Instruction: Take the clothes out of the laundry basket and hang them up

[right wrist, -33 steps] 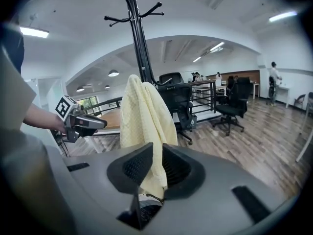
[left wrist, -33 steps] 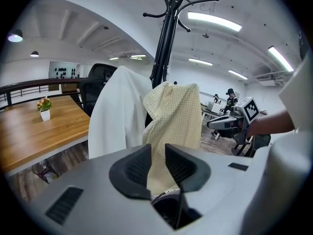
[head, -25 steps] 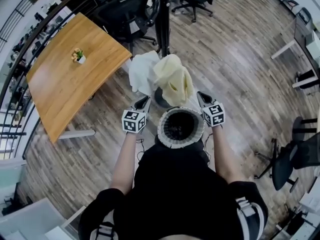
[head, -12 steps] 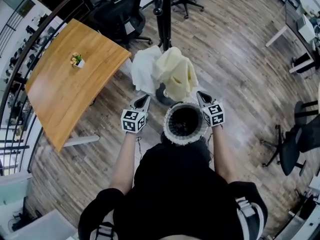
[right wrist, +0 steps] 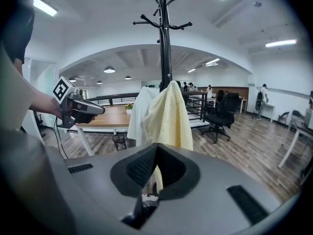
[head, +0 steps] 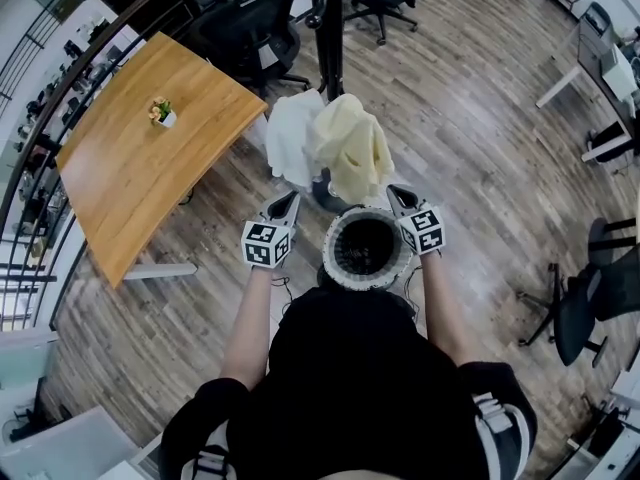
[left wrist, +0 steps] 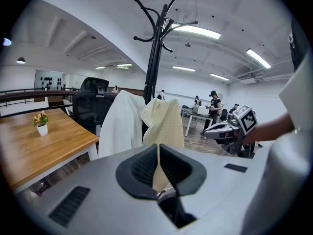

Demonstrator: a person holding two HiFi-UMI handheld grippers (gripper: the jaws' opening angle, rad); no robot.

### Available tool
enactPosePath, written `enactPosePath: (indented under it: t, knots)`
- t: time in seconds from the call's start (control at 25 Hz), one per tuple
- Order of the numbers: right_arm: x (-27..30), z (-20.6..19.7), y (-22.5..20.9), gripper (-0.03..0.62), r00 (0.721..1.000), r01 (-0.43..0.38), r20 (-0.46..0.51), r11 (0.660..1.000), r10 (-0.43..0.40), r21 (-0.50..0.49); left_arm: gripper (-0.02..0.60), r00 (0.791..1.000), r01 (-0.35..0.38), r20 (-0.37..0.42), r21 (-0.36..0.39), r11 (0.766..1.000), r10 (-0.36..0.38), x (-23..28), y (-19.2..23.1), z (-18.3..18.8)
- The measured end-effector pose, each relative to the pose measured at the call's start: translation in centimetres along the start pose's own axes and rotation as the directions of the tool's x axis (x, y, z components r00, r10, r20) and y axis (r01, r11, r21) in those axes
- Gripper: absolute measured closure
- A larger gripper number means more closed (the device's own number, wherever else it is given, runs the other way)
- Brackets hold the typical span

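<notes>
A black coat rack [head: 326, 28] stands ahead with a white garment [head: 290, 138] and a pale yellow garment [head: 352, 153] hanging on it. Both also show in the left gripper view, white garment [left wrist: 122, 126] beside yellow garment [left wrist: 165, 124]. The laundry basket [head: 330, 260] sits just in front of the person, and its inside looks dark. My left gripper [head: 290, 199] hovers left of the basket. Its jaws have just been closing and now stand shut with nothing between them [left wrist: 158, 147]. My right gripper [head: 392, 190] hovers right of the basket, shut and empty [right wrist: 156, 146].
A wooden table [head: 140, 168] with a small potted plant [head: 160, 113] stands to the left. Black office chairs [head: 250, 28] sit behind the rack and another chair [head: 590, 303] at the right. Desks and several people are farther back [left wrist: 213, 102].
Both grippers have crept slightly forward beside the basket. The two garments hang on the rack as before.
</notes>
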State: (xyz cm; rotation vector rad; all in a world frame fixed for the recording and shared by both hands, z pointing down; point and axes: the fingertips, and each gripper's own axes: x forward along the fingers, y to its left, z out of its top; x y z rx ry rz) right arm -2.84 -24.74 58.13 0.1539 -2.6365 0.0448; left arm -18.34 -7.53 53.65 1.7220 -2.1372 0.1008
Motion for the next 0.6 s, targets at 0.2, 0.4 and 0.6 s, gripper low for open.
enactPosePath:
  t: [0.2, 0.4, 0.6]
  knots:
    - [-1.0, 0.1, 0.6, 0.588, 0.998, -0.058, 0.001, 0.998, 0.058, -0.022, 0.548, 0.999, -0.049, 0.014, -0.023, 0.999, 0.049, -0.9, -1.2, 0.1]
    - [-2.6, -0.5, -0.2, 0.588, 0.995, -0.095, -0.002, 0.995, 0.095, -0.034, 0.548, 0.997, -0.075, 0.017, -0.030, 0.997, 0.075, -1.3, -4.0, -0.2]
    - [-4.1, -0.9, -0.8, 0.588, 0.993, -0.117, 0.007, 0.992, 0.118, -0.042, 0.548, 0.996, -0.090, 0.012, -0.021, 0.996, 0.090, -1.9, -6.4, -0.7]
